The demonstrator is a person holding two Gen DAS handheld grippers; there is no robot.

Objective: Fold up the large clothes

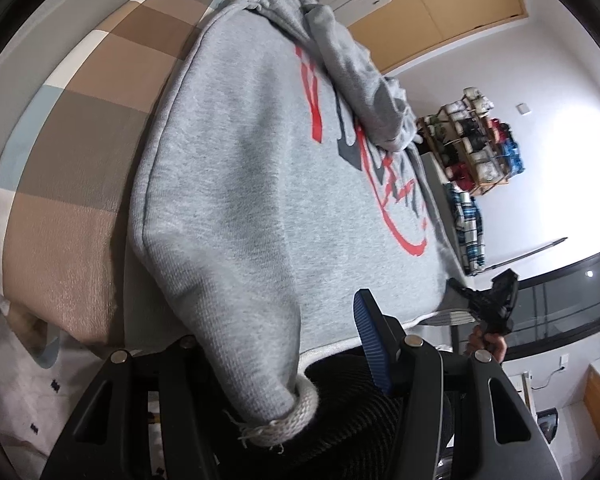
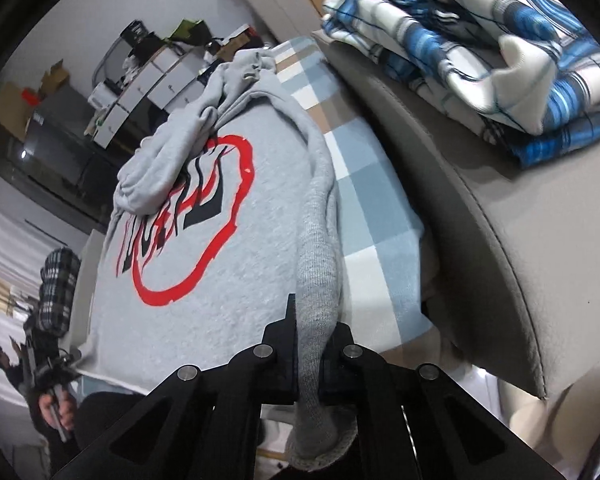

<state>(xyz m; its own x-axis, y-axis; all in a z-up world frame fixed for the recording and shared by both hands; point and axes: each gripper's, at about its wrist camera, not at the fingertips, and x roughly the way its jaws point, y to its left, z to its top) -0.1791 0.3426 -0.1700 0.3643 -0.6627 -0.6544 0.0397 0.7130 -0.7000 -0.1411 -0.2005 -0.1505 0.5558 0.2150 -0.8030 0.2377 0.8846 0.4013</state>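
A grey sweatshirt (image 1: pixel 260 168) with a red and black print lies flat on a checked bed cover (image 1: pixel 76 152). Its hood (image 1: pixel 356 80) is bunched over the print. One sleeve (image 1: pixel 240 332) with a frayed cuff (image 1: pixel 284 420) hangs between the fingers of my left gripper (image 1: pixel 288 320). The blue pad (image 1: pixel 372 336) stands apart from the cloth, and the other finger is hidden behind it. My right gripper (image 2: pixel 316 320) is shut on the other sleeve (image 2: pixel 318 264), whose cuff (image 2: pixel 320 444) droops below the jaws. That gripper (image 1: pixel 496 304) also shows at the sweatshirt's (image 2: pixel 204 280) far corner.
A folded blue plaid blanket (image 2: pixel 480 48) rests on a beige padded ledge (image 2: pixel 480 208) beside the bed cover (image 2: pixel 372 208). A shelf of rolled items (image 1: pixel 472 140) and wooden cupboards (image 1: pixel 440 12) line the far wall. A person's hand (image 2: pixel 60 404) holds the left gripper (image 2: pixel 44 364).
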